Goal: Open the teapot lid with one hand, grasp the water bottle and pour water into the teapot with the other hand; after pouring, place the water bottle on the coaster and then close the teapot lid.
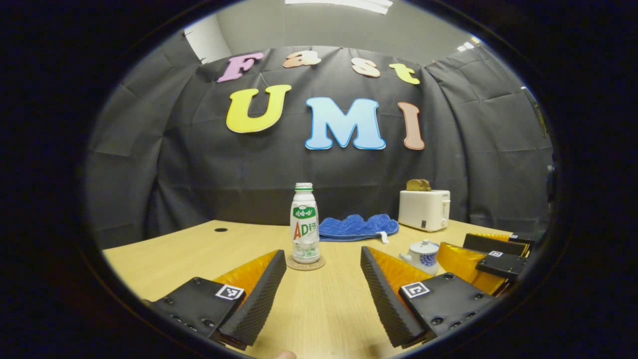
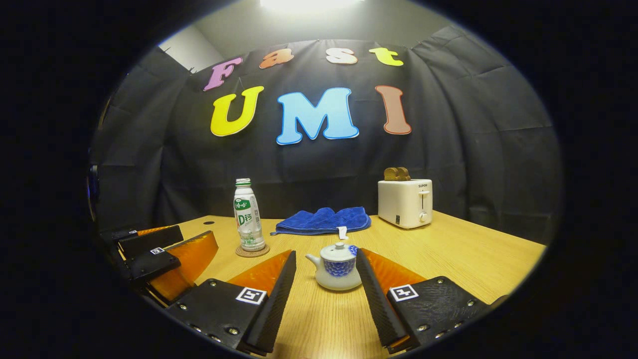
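Observation:
A white bottle [image 1: 304,224] with a green label and no cap stands upright on a round cork coaster [image 1: 305,264], straight ahead of my open left gripper [image 1: 323,294] and a little beyond its fingertips. In the right gripper view the bottle [image 2: 248,217] and coaster [image 2: 252,251] sit at the left. A small white teapot [image 2: 337,268] with blue pattern has its lid on, and stands just beyond the tips of my open right gripper [image 2: 324,294]. The left gripper view has the teapot [image 1: 422,255] to the right, with the right gripper [image 1: 491,257] beside it.
A folded blue towel [image 2: 324,220] lies at the back of the wooden table [image 2: 463,259]. A white toaster [image 2: 405,202] holding toast stands at the back right. The left gripper [image 2: 154,254] is at the left of the right gripper view. A cable hole [image 1: 221,230] is at far left.

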A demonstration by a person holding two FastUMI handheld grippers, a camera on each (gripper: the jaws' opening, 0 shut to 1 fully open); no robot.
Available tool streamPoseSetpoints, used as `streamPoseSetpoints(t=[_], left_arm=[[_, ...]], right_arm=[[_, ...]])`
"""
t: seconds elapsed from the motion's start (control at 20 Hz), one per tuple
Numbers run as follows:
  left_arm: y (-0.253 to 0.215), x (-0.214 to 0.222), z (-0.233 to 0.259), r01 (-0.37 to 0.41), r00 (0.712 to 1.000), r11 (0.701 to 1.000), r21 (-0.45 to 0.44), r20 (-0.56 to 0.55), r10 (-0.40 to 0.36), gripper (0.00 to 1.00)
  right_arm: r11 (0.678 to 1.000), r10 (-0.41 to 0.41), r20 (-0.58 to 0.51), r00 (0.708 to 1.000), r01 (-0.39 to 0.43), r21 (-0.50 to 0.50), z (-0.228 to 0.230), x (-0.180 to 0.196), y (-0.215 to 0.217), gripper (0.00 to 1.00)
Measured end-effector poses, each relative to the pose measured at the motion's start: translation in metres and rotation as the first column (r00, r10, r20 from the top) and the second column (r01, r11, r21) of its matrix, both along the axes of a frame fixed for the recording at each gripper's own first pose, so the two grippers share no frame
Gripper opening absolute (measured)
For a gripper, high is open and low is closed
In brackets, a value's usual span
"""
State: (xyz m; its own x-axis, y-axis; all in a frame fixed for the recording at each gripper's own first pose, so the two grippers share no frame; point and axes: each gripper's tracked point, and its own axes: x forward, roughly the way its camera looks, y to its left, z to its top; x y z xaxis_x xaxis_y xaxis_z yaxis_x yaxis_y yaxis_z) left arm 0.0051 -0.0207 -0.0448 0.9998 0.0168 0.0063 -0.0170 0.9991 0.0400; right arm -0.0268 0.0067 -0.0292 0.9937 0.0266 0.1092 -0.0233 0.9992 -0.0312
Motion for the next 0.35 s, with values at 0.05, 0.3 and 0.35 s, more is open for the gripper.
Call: streamPoseSetpoints(t=[0.05,0.3,0.35], left_arm=[[-0.0005,0.0005,-0.0033,-0.001,1.0,1.0,-0.001,-0.005,0.001,1.0],[-0.004,0.0033,-0.0101,0.008,1.0,1.0,0.028,-0.028,-0.007,1.0],[-0.0021,0.0018,-0.0096,0.0,1.0,1.0,0.026,-0.028,0.0,1.0]], right_arm=[[1.0,-0.001,-0.007,1.0,0.001,-0.01,-0.0016,0.0015,0.0008,0.75],[0.999,-0.011,-0.005,1.0,0.01,-0.036,-0.0037,0.0024,0.0005,0.75],[0.999,-0.01,-0.006,1.0,0.01,-0.039,-0.0039,0.0024,0.0016,0.75]])
